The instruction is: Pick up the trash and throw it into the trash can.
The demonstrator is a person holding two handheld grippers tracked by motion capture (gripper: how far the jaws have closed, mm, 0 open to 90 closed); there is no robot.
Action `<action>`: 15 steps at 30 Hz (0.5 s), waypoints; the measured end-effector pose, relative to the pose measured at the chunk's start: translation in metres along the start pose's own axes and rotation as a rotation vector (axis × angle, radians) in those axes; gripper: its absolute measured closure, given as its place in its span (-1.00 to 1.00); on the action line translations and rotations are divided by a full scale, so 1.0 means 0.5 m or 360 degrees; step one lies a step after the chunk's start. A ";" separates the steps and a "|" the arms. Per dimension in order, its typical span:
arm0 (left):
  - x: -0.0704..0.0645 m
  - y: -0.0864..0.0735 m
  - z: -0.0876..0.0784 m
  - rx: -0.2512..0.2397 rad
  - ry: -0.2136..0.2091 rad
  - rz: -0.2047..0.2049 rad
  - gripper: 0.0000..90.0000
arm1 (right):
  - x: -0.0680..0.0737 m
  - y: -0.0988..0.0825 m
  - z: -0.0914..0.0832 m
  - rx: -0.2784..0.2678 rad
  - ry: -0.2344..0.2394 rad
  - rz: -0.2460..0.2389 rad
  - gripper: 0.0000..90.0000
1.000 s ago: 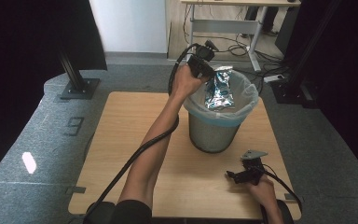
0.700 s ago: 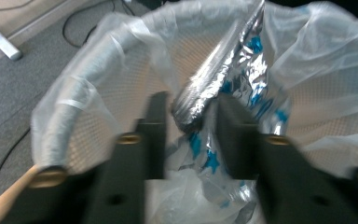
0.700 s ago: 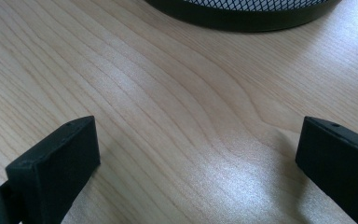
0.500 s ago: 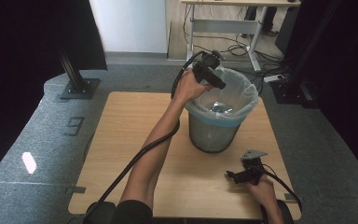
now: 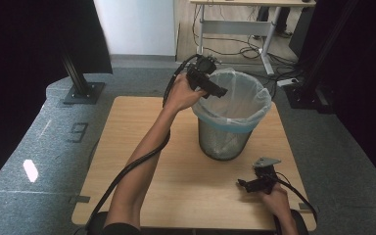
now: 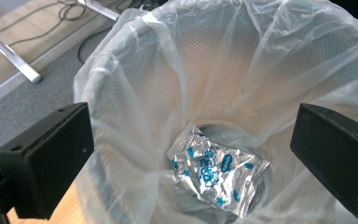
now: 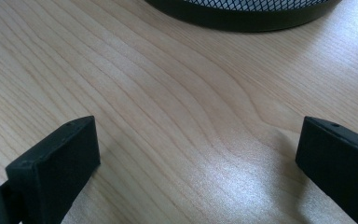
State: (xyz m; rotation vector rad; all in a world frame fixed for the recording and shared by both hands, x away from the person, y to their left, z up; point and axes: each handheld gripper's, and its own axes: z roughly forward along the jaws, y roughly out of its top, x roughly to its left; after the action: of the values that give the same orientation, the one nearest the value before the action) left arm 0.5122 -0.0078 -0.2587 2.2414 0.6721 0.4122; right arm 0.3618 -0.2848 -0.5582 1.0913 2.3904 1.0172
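Note:
A silver foil packet with blue print [image 6: 214,172] lies at the bottom of a black mesh waste bin [image 5: 223,142] lined with a clear plastic bag [image 6: 135,93]. My left gripper [image 5: 216,91] hovers over the bin's far-left rim and points down into it. Its jaws have just been opening and now stand wide apart with nothing between them; in the left gripper view [image 6: 191,140] the packet lies well below them. My right gripper [image 5: 245,185] rests low over the wooden table [image 5: 142,147] in front of the bin, open and empty [image 7: 198,154].
The bin stands at the table's back right. Grey floor mats [image 5: 39,147] surround the table. A black stand base [image 5: 81,92] sits at the back left, and desk legs with cables [image 5: 235,44] stand behind the bin.
The left gripper held the packet above the bin, then let go; the packet has dropped to the bottom. The left hand shifted left toward the rim. The right hand stayed still.

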 end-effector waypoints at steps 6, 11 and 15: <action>0.005 -0.032 -0.038 -0.0032 0.0025 0.0013 -1.00 | 0.000 0.000 0.000 0.0001 0.0000 0.0000 -1.00; 0.010 -0.056 -0.066 -0.0074 0.0032 0.0005 -1.00 | 0.000 0.000 0.000 0.0004 -0.0002 -0.0001 -1.00; 0.015 -0.082 -0.096 -0.0100 0.0060 0.0019 -1.00 | 0.000 0.000 0.000 0.0004 -0.0002 -0.0002 -1.00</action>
State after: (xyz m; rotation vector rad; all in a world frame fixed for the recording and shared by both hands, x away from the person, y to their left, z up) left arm 0.4812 0.0479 -0.2564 2.1839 0.6569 0.4763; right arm 0.3617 -0.2848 -0.5580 1.0910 2.3917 1.0136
